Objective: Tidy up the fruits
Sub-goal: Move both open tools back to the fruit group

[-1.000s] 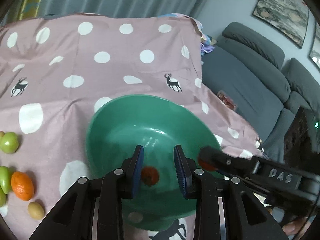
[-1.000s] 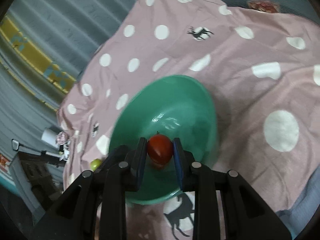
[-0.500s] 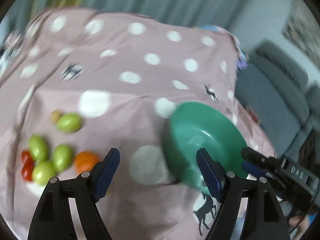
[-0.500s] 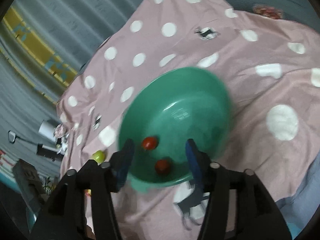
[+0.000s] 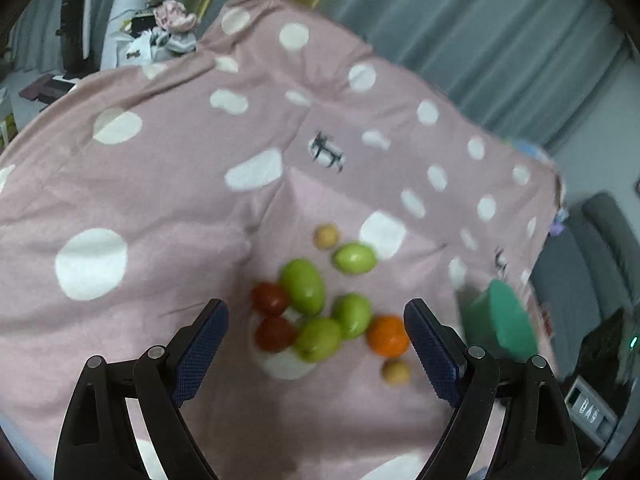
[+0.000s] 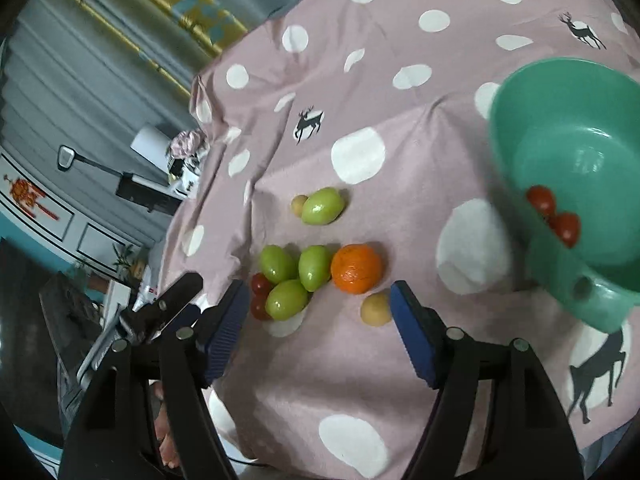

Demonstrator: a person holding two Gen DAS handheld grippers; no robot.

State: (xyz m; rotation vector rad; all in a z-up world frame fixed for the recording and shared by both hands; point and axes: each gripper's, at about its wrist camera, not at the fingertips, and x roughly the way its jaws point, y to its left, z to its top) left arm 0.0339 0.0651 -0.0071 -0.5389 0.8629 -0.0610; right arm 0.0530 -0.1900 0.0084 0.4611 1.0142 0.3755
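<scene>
Both the left gripper and right gripper have just been opening; nothing is gripped. Loose green, red and orange fruits are clustered on the pink spotted cloth. Two red tomatoes are found inside the green plastic bowl.

on the pink polka-dot cloth lie four oval green fruits: one farther off, three bunched nearer. there is one round orange citrus fruit just right of the bunch. two small tan round fruits show, one near, one far beside the lone green one. two small red tomatoes sit at the left of the bunch on the cloth. one green plastic bowl stands at the right, holding two more small red tomatoes.
</scene>
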